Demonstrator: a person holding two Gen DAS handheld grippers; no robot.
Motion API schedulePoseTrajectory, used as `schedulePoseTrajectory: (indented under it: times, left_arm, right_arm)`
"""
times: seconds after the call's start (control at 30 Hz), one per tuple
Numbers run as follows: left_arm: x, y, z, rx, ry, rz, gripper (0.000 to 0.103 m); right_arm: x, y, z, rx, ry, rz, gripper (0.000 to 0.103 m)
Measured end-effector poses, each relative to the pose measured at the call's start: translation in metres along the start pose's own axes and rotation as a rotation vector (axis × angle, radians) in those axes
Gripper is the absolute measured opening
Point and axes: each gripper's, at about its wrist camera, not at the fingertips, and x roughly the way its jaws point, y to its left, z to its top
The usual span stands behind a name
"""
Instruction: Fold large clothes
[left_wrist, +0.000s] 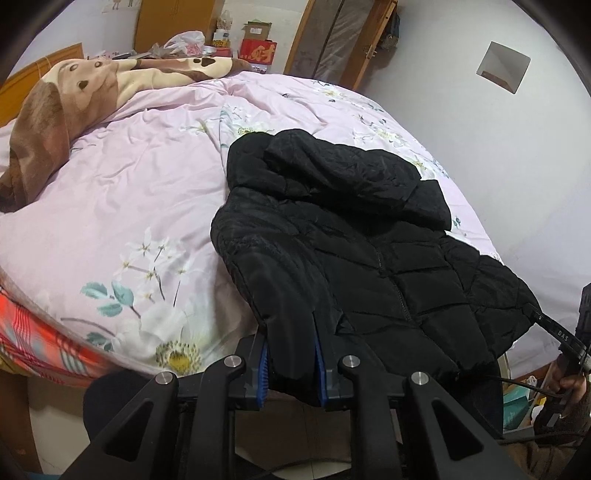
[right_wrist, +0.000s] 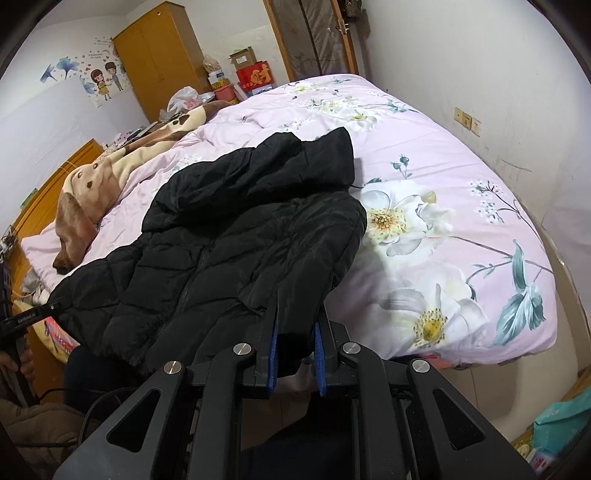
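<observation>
On the bed (left_wrist: 110, 192) we count one black jacket (left_wrist: 351, 240); left tool (left_wrist: 291, 354) and right tool (right_wrist: 295, 350) each clamp its hem.

A wide bed covered by a pale pink quilt (left_wrist: 122, 192) printed with white flowers and teal leaves carries everything here. A black quilted puffer jacket with a hood (left_wrist: 351, 236) lies directly on the quilt, hood toward the far side of the bed, its lower hem hanging past the near edge. Beyond the jacket, toward the wooden headboard (right_wrist: 55, 177), a brown and cream fleece blanket with a cartoon dog print (left_wrist: 74, 92) lies bunched on the quilt. Below the quilt's near edge, away from the jacket, a red checked sheet (left_wrist: 48, 343) shows.
</observation>
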Motion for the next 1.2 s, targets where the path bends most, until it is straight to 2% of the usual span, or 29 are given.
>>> schedulePoseTrajectory:
  times: [0.2,0.33,0.4,0.57,0.7,1.03,1.2]
  left_arm:
    - [0.004,-0.004,0.037,-0.022,-0.033,-0.025,0.02]
    - [0.008,-0.002,0.075,-0.066,-0.071,-0.051,0.02]
    - [0.011,-0.004,0.092,-0.067,-0.09,-0.028,0.02]
    - [0.023,-0.003,0.139,-0.093,-0.11,-0.05,0.02]
    - [0.035,-0.002,0.171,-0.105,-0.131,-0.015,0.02]
    - [0.076,-0.001,0.241,-0.123,-0.124,0.027,0.02]
    - [0.113,0.009,0.276,-0.147,-0.087,0.05,0.02]
  right_arm:
    - [0.002,0.01,0.035,-0.031,-0.032,0.012,0.016]
    - [0.007,0.014,0.066,-0.035,-0.055,0.025,0.016]
    - [0.011,0.018,0.083,-0.04,-0.063,0.028,0.016]
    - [0.027,0.021,0.125,-0.036,-0.063,0.029,0.015]
    - [0.039,0.015,0.153,-0.019,-0.059,0.042,0.015]
    - [0.085,0.003,0.22,0.032,-0.013,0.05,0.015]
    - [0.113,-0.005,0.251,0.057,0.015,0.048,0.016]
